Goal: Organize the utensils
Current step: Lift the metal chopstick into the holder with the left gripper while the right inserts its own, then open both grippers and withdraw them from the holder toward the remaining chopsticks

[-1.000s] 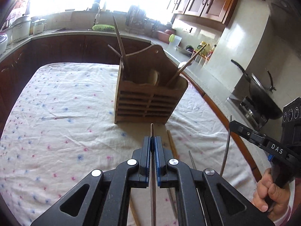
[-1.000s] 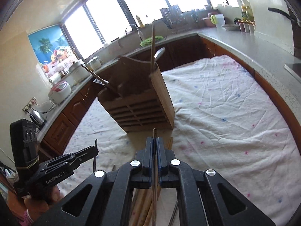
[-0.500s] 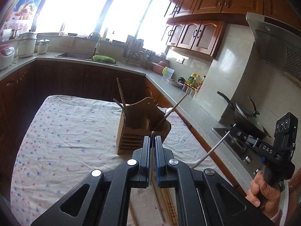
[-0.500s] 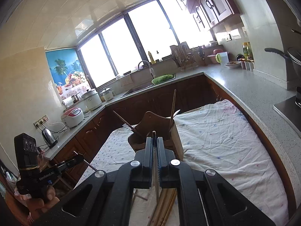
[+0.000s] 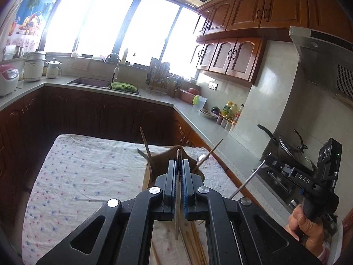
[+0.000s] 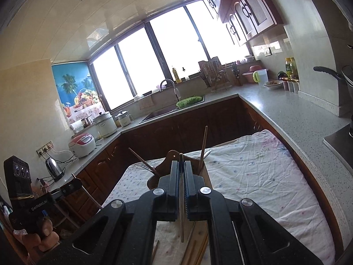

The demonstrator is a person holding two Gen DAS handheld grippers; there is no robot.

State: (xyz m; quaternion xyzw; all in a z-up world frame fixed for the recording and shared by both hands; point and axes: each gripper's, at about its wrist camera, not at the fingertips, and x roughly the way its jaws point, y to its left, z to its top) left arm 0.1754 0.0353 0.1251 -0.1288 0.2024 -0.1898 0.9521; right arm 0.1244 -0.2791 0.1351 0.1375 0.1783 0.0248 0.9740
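Wooden holder (image 5: 163, 161) mostly hidden behind left gripper (image 5: 179, 165).

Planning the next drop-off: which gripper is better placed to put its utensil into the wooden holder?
Either: left gripper and right gripper each clamp a thin utensil, centred on the wooden holder.

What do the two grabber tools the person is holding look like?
Both are black. The left gripper has blue pads inside its fingers and round silver bolts on its arms. The right gripper has the same bolts. Seen from the side, one says "DAS" in white and the other "GenRobot.AI". Each has a boxy black top with three small circles.
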